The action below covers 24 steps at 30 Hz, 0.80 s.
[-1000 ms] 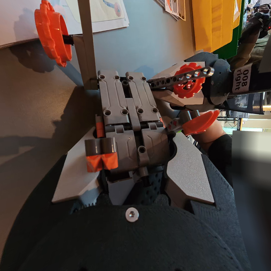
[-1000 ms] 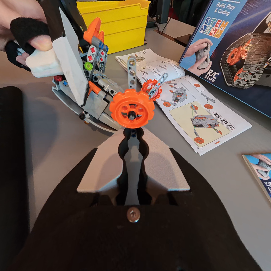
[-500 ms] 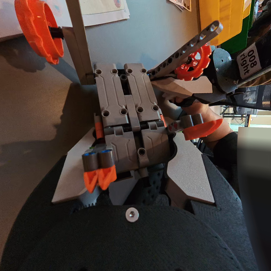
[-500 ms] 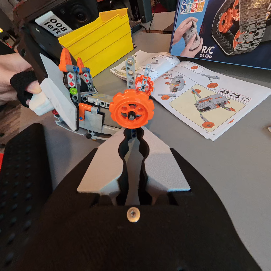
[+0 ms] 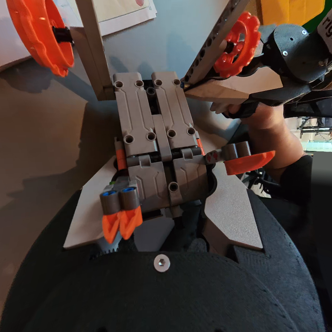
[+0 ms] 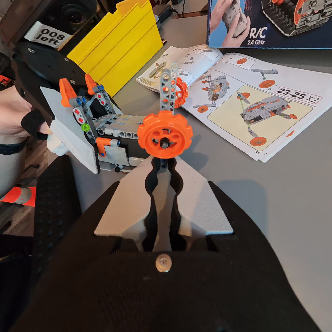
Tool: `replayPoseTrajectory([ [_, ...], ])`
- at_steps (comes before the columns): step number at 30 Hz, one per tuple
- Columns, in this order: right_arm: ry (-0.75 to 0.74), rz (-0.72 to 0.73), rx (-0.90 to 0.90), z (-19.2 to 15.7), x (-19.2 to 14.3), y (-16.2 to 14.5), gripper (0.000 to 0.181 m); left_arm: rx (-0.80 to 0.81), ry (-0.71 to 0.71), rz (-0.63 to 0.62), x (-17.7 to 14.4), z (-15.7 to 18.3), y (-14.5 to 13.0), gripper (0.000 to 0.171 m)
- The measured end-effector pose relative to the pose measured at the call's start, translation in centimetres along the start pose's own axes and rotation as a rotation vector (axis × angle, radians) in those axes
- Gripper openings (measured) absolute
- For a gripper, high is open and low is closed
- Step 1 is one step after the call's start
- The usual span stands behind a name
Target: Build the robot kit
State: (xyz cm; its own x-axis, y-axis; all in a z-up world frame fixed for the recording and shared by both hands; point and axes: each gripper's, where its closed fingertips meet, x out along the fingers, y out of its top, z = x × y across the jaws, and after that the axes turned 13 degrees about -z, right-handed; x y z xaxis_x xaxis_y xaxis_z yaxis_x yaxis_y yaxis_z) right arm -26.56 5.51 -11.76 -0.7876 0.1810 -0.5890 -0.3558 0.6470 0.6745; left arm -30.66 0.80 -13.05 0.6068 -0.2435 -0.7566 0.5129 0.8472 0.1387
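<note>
My left gripper (image 5: 161,172) is shut on a grey brick vehicle body (image 5: 152,124) with orange claws (image 5: 122,224). A grey beam (image 5: 91,45) with an orange wheel (image 5: 41,36) sticks out from the body's far left corner. My right gripper (image 6: 161,161) is shut on the lower end of a second grey beam (image 6: 168,89), which carries an orange wheel (image 6: 164,134). In the left wrist view the right gripper (image 5: 190,89) holds this beam's end against the body's far right corner. The body (image 6: 116,140) rests on the table, with the left gripper's finger (image 6: 71,133) on its side.
A yellow bin (image 6: 118,53) stands behind the body. An open instruction booklet (image 6: 251,107) lies to the right on the grey table (image 6: 251,197). A blue product box (image 6: 269,23) stands at the back right. A person's hands hold both grippers. One gripper's finger ends stand about 7 cm off the other's.
My right gripper has brought the wheel beam in to the body's far right corner and tilted it more upright. The left gripper has turned the body slightly, and the near claws now point toward the camera.
</note>
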Motion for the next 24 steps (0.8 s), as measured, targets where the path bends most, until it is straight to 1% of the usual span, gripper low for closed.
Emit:
replayPoseTrajectory([
  [5,0.026,-0.002,0.060,0.19,-0.01,-0.05,0.007,0.021,0.051,-0.004,0.08,-0.08,0.07,0.095],
  [11,0.051,-0.064,0.091,0.37,0.20,-0.07,0.007,0.052,0.119,-0.008,0.00,-0.37,0.21,0.095],
  [15,0.077,-0.061,0.132,0.49,0.29,0.01,0.007,0.066,0.136,-0.004,-0.03,-0.52,0.31,0.095],
  [18,0.068,-0.066,0.144,0.63,0.33,0.10,0.007,0.069,0.148,0.004,0.02,-0.58,0.39,0.095],
  [20,0.054,-0.075,0.127,0.64,0.39,0.23,0.007,0.067,0.151,0.017,0.07,-0.65,0.43,0.095],
  [24,0.026,-0.092,0.022,0.34,0.42,0.21,0.007,0.102,0.158,0.074,0.29,-0.85,0.27,0.095],
])
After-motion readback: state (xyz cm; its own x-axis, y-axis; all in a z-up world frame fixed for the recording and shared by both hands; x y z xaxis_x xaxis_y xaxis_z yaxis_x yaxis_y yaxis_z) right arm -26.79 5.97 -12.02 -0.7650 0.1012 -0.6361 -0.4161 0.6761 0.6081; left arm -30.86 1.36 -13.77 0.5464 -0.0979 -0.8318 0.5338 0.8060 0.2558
